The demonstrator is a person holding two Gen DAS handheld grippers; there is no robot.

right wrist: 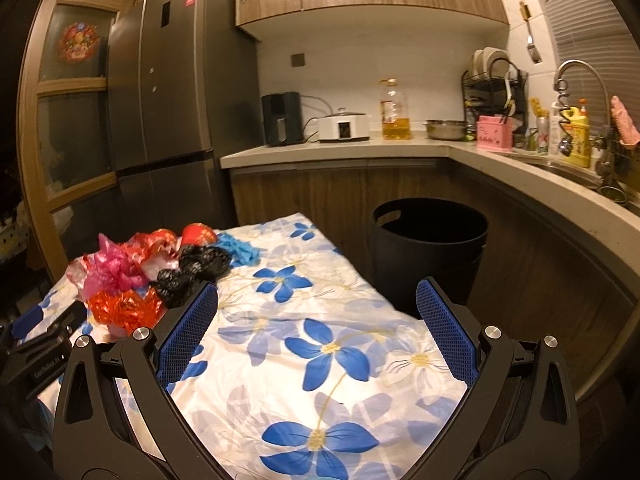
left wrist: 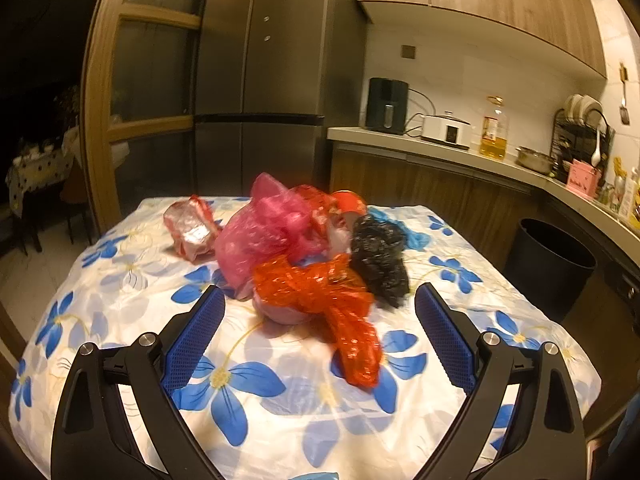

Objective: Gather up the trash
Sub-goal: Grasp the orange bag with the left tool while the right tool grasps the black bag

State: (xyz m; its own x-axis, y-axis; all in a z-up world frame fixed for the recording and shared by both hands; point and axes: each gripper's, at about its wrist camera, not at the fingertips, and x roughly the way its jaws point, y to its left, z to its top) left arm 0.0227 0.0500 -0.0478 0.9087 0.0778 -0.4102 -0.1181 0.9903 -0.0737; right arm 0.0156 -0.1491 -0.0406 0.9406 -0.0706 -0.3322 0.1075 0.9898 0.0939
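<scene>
Left gripper (left wrist: 318, 334), jaws wide and empty, points at the trash pile (left wrist: 304, 252) on the table (left wrist: 120, 304); the orange wrap (left wrist: 320, 300) lies nearest, between but not touching the pads. Right gripper (right wrist: 318, 332), also spread and empty, faces bare cloth beside the pile. Nothing appears collected: pink bag (left wrist: 264, 236), black bag (left wrist: 380, 256) and clear wrapper (left wrist: 190, 226) all remain on the table, and the bin (right wrist: 430, 248) interior shows only dark. The bin stands off the table's right edge, near the counter (right wrist: 520, 176); the cloth on the way there is bare.
</scene>
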